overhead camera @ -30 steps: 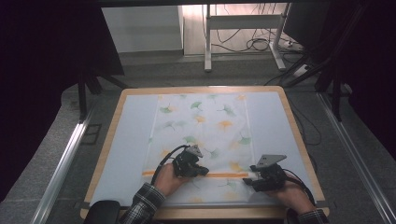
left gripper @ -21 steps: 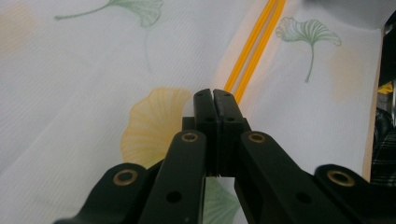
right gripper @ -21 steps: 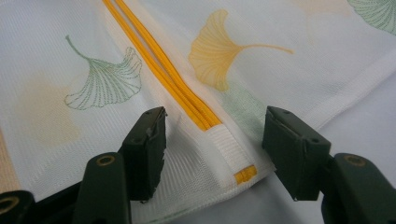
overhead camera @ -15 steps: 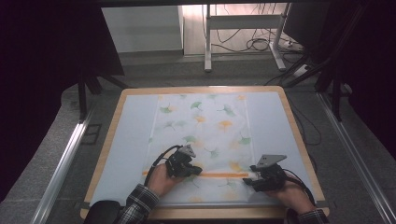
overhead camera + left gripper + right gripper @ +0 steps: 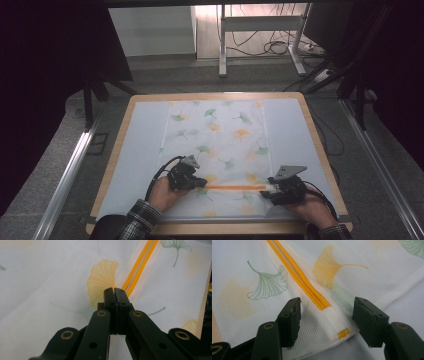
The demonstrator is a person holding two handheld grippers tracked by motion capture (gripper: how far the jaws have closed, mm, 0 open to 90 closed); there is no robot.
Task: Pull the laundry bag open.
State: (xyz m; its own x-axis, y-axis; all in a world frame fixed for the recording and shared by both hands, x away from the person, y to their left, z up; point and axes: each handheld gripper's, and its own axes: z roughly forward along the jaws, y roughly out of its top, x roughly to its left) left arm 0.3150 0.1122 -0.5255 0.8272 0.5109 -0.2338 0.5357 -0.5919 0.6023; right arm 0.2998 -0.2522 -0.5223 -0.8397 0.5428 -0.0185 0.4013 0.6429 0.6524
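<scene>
Mostly hidden: what sits between the left hand-held gripper [image 5: 114,293] jaws. They are pressed together at the near-left end of the orange zipper [image 5: 235,188], but whether a pull tab is pinched there cannot be told. Bottom edge of the high view cuts off both forearms; a plaid sleeve [image 5: 137,220] shows at the left.

Right hand-held gripper [image 5: 327,315] is open, jaws spread on either side of the zipper's right end, where a white tab [image 5: 335,320] with a small orange stitch covers it; jaws not touching the zipper.

Bag [image 5: 215,150]: white mesh, flat, printed with green and yellow ginkgo leaves, lying in the middle of the desk [image 5: 310,130] on a pale sheet [image 5: 142,145]. Zipper runs left to right across the bag's near part, between the two grippers, and looks closed.

Desk has a light wood rim. Beyond it, grey floor [image 5: 165,75], white frame legs [image 5: 222,45] and loose cables [image 5: 272,47] at the far side; metal rails [image 5: 70,170] run along left and right. Room sides are dark, detail lost.
</scene>
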